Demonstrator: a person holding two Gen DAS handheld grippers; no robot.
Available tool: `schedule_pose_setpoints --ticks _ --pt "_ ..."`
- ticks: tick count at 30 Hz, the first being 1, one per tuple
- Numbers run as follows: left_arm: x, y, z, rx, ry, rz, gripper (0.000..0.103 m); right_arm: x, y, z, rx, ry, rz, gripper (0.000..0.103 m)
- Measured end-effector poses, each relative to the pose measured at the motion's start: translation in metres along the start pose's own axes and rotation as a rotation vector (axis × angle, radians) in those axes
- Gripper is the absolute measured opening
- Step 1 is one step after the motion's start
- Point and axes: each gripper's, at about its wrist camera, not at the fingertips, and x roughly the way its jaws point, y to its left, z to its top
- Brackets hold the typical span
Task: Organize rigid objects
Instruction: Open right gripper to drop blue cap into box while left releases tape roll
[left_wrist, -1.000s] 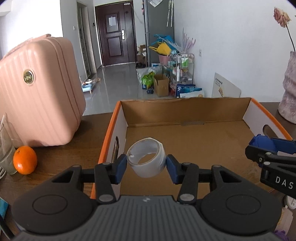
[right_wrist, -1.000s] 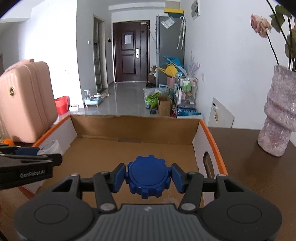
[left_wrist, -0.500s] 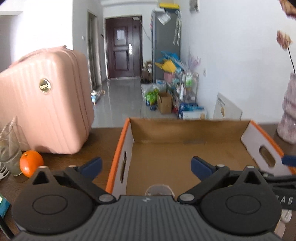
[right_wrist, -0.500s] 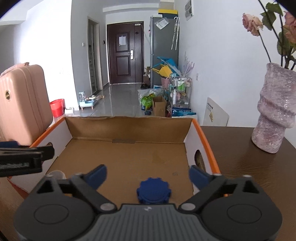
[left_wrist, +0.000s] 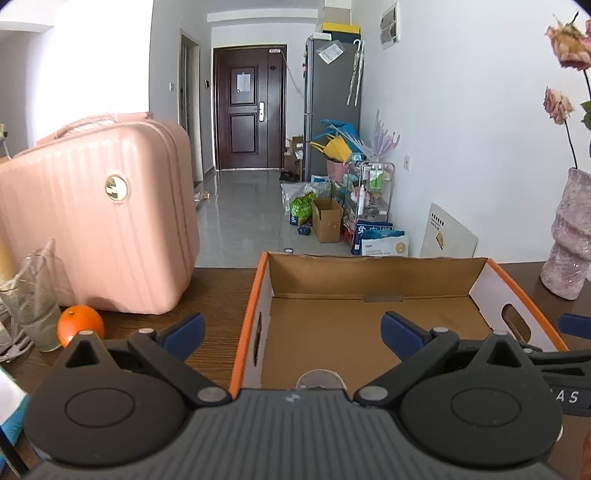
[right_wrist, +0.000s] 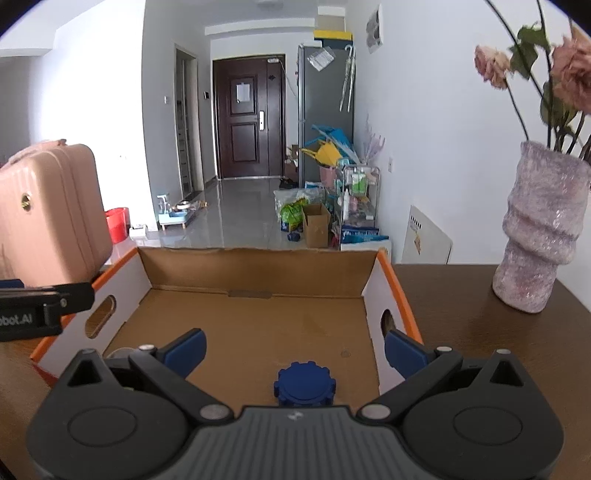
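**A:** Dark wood table (right_wrist: 461, 332) by a white wall, hallway behind. Cardboard box (right_wrist: 258, 325) sat in the middle, suitcase (left_wrist: 96, 214) and orange (left_wrist: 79, 326) off to its left, vase (right_wrist: 539, 236) to its right.

**B:** And the grippers?

**A:** Left gripper (left_wrist: 293, 332) and right gripper (right_wrist: 293, 349) both had jaws spread wide, nothing between them. Tape roll (left_wrist: 319, 380) lay at the box's near-left, blue cap (right_wrist: 304, 382) near-right, both half hidden under the gripper bodies. Rest of the box floor was bare.
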Motion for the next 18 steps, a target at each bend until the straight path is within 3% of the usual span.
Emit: schedule_pose_setpoints --ticks 12,18 --pt "-0.070 0.015 -0.021 -0.012 -0.098 0.009 0.103 -0.066 -0.001 -0.015 -0.021 -0.092 0.009 0.103" --pt "-0.095 0.024 -0.039 -0.023 -0.097 0.011 0.103 -0.103 0.001 -0.029 -0.038 -0.123 0.020 0.103"
